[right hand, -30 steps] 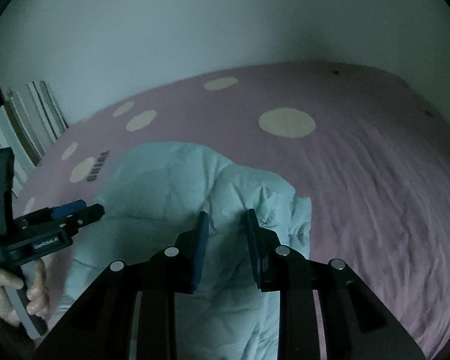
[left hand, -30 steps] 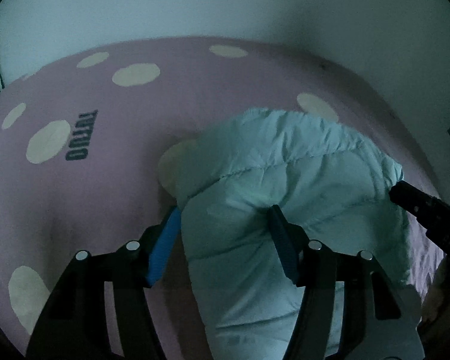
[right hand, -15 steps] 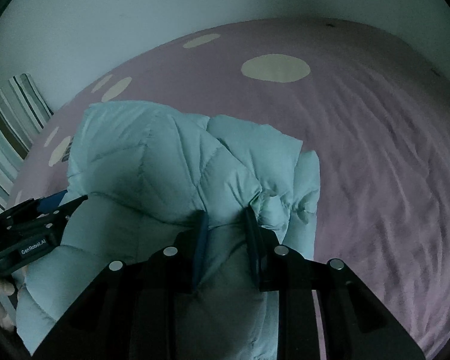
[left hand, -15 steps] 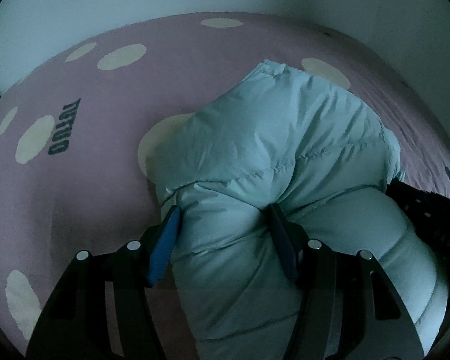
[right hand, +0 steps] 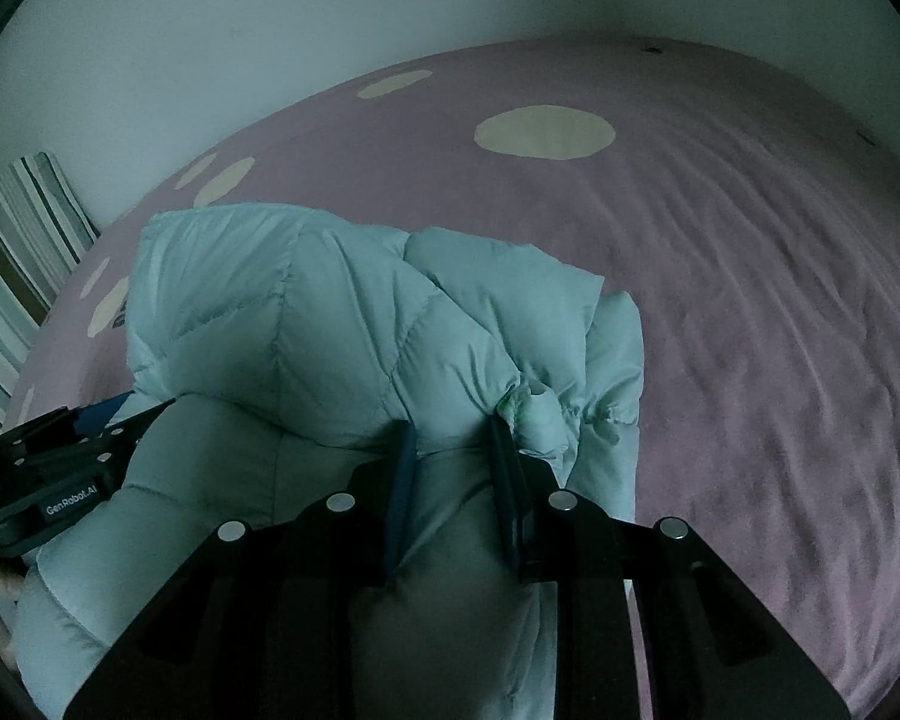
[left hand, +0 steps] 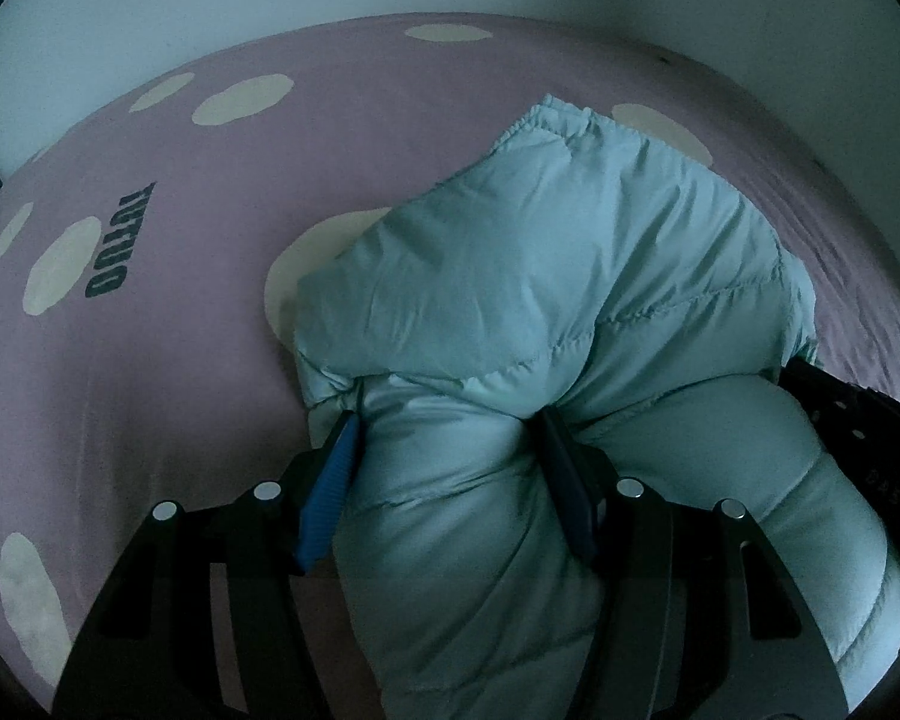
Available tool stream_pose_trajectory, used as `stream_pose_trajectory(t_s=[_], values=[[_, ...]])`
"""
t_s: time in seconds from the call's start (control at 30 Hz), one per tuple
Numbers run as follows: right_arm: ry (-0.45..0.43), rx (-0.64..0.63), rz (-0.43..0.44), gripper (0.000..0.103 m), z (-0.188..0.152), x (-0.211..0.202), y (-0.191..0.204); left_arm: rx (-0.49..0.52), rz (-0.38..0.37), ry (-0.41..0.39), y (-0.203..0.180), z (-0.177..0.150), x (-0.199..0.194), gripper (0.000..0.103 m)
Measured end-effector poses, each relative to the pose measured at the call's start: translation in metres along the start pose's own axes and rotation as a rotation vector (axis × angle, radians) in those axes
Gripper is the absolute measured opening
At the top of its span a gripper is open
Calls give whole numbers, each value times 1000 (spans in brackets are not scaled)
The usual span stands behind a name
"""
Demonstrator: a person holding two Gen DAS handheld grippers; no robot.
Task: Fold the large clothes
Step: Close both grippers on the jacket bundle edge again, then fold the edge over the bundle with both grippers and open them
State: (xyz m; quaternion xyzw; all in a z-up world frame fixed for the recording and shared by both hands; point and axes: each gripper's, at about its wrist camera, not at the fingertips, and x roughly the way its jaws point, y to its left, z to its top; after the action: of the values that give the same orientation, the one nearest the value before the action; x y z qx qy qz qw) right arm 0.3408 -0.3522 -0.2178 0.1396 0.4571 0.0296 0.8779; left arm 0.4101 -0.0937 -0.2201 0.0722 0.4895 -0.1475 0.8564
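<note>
A thick roll of the pale blue puffer jacket [left hand: 510, 300] is clamped in the half-open left gripper [left hand: 450, 468], and a thinner bunch of it is pinched in the nearly closed right gripper [right hand: 450, 468]. Compared with a second ago, the held edge has been brought lower and the jacket now lies doubled on the pink spotted bed [right hand: 750, 300], covering more of the sheet. The fold appears laid down, so release is judged next. Beyond, a striped pillow [right hand: 24, 210] leans by the wall.

jacket [left hand: 546, 276] lowered onto bed [left hand: 150, 360], both grippers down
</note>
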Motion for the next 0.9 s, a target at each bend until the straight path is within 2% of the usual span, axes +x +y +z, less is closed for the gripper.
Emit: stream_pose_trajectory(t_s=[0.67, 0.9], values=[[-19, 7, -8, 25, -5, 2, 0, -2, 0, -23, 0, -4, 4, 60], [-40, -16, -37, 27, -5, -7, 10, -5, -4, -42, 3, -3, -13, 61]])
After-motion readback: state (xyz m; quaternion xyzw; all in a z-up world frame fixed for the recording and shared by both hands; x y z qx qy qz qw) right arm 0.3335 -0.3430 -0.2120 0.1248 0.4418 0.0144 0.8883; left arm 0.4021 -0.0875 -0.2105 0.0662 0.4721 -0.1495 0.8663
